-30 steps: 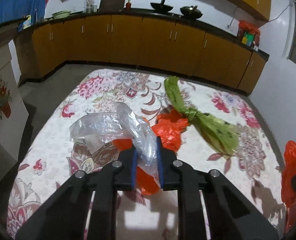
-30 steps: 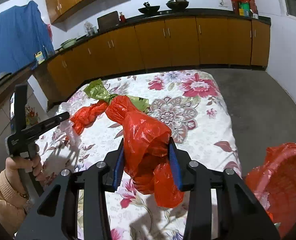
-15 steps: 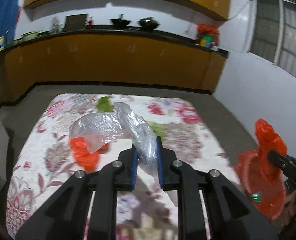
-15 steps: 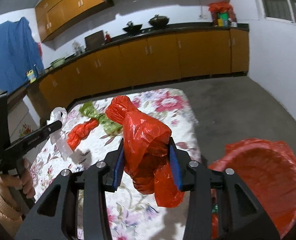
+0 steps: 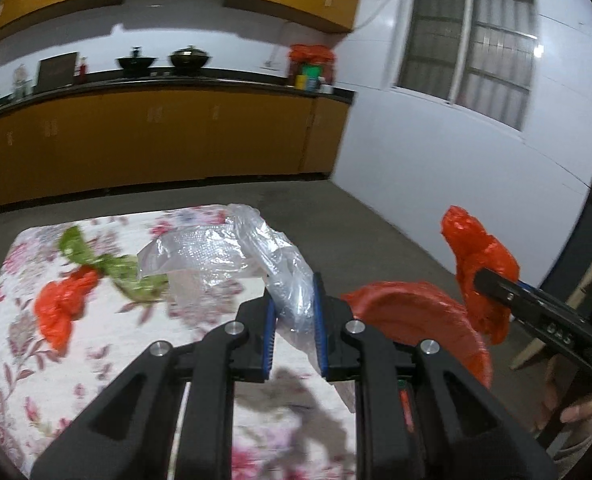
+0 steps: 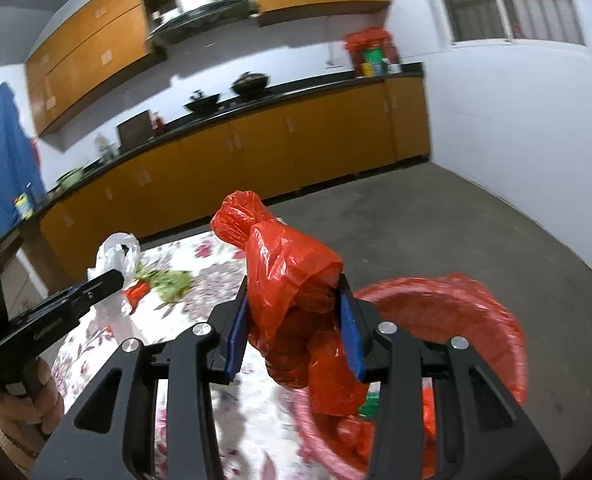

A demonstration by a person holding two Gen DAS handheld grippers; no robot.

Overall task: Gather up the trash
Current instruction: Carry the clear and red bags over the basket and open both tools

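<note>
My left gripper [image 5: 293, 326] is shut on a crumpled clear plastic bag [image 5: 231, 256] and holds it above the right edge of the floral-cloth table [image 5: 95, 360]. My right gripper [image 6: 293, 332] is shut on a red plastic bag [image 6: 291, 280] and holds it above the red bin [image 6: 476, 320]. The bin [image 5: 416, 316] stands off the table's right side, with trash inside. The right gripper with its red bag [image 5: 480, 264] also shows in the left wrist view. A second red bag [image 5: 61, 304] and a green bag [image 5: 107, 266] lie on the table.
Orange kitchen cabinets [image 5: 155, 140] with a black counter run along the far wall. A white wall with a window [image 5: 468, 40] is on the right. Grey floor [image 6: 436, 220] lies beyond the table. A wooden chair leg [image 5: 536, 352] stands near the bin.
Both grippers have swung right with their bags, from over the table towards the red bin. The bin now sits under the right gripper.
</note>
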